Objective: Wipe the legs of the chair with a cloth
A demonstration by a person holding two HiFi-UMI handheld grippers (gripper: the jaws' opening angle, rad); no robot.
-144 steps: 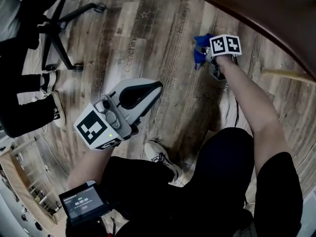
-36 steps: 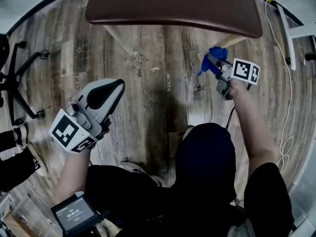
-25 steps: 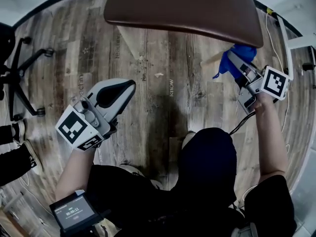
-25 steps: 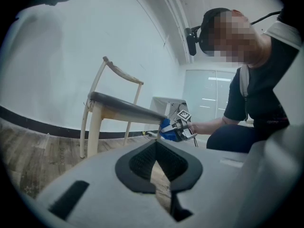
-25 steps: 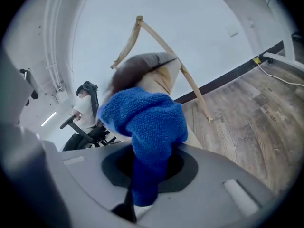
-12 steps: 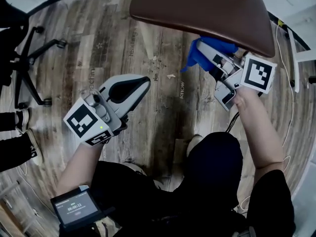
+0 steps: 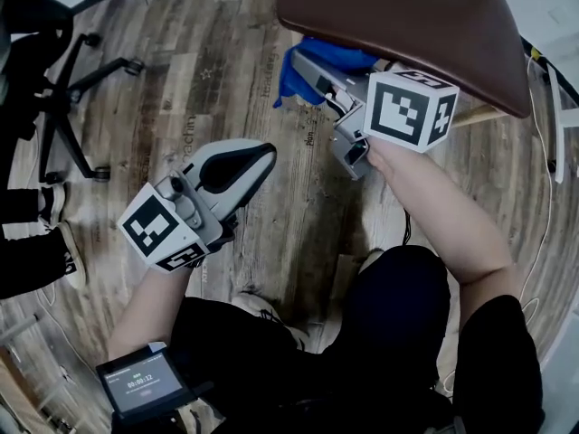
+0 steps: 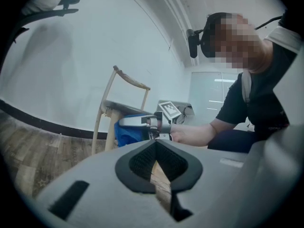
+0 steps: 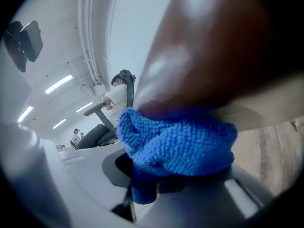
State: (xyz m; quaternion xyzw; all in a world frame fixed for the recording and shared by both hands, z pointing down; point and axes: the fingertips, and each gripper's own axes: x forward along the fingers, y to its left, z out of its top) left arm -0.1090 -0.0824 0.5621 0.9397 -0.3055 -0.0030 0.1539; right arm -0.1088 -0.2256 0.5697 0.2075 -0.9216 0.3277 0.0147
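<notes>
The chair's brown seat (image 7: 407, 16) fills the top right of the head view, with one pale wooden leg (image 7: 479, 116) showing under its right edge. My right gripper (image 7: 298, 61) is shut on a blue cloth (image 7: 288, 84) and reaches left under the seat's near edge. In the right gripper view the cloth (image 9: 178, 144) bunches against the seat's dark underside (image 9: 213, 46) and a pale wooden part (image 9: 266, 103). My left gripper (image 7: 261, 156) hangs shut and empty over the floor, well left of the chair. The left gripper view shows the chair's legs (image 8: 99, 122) and the cloth (image 8: 126, 132).
Wood-plank floor (image 7: 199, 70) lies all round. A black office chair base (image 7: 81, 89) stands at the left, with another person's legs (image 7: 27, 242) beside it. A cable (image 7: 543, 197) trails on the floor at the right. A small screen (image 7: 140, 387) sits by my left arm.
My right gripper has carried the cloth from the chair's right side up and leftward, under the seat's near edge. The left gripper has stayed shut and has hardly moved.
</notes>
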